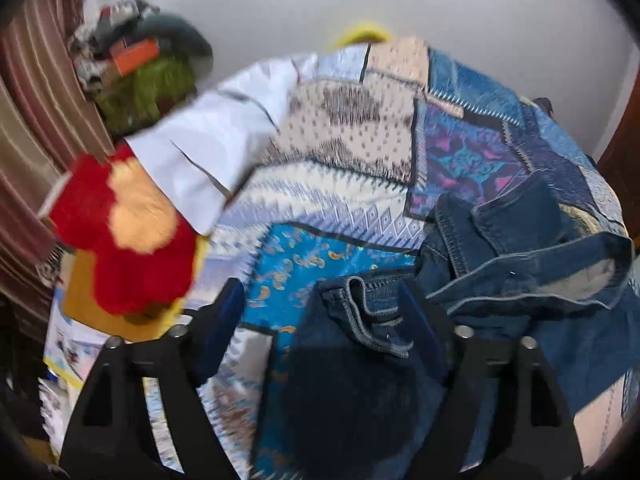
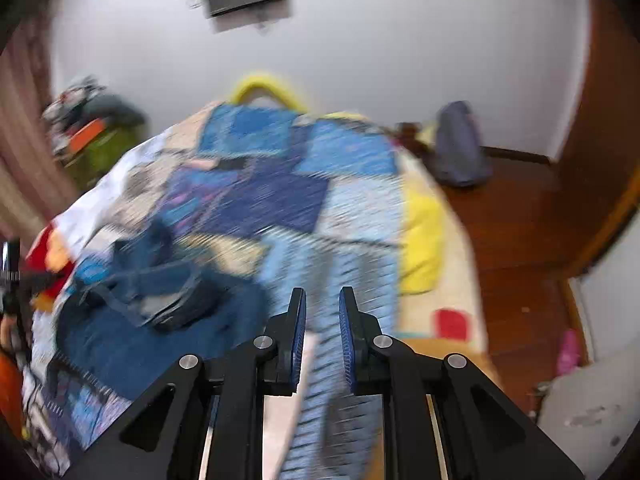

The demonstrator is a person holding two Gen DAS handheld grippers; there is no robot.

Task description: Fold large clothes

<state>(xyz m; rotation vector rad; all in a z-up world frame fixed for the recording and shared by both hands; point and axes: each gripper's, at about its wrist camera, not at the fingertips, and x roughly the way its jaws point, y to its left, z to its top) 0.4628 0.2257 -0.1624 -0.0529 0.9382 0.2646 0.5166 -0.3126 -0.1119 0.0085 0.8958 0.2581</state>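
Right now the jeans [image 1: 500, 264] lie crumpled on the patchwork quilt [image 1: 352, 128] that covers the bed, bunched toward the near side of the quilt with the waistband turned up and the pale lining showing. From the left wrist view, the left gripper [image 1: 324, 304] has its fingers [image 1: 228, 312] spread wide, with a fold of dark denim lying between them; I cannot tell whether that fold is pinched or only resting there. From the right wrist view, the right gripper [image 2: 322, 320] hangs over the near edge of the quilt, to the right of the jeans [image 2: 160, 300] and apart from them, its blue-padded fingers [image 2: 298, 336] set a narrow gap apart with nothing between them. A red and orange plush cushion [image 1: 124, 232] sits at the left edge of the quilt, touching a white sheet [image 1: 208, 140] that spills off that side. A yellow pillow [image 2: 420, 240] lies at the right edge of the quilt. Beyond the far end of the quilt a yellow curved bar [image 2: 260, 84] rises against the pale wall, and a grey-blue bag [image 2: 460, 148] stands on the wooden floor to the right of the quilt.
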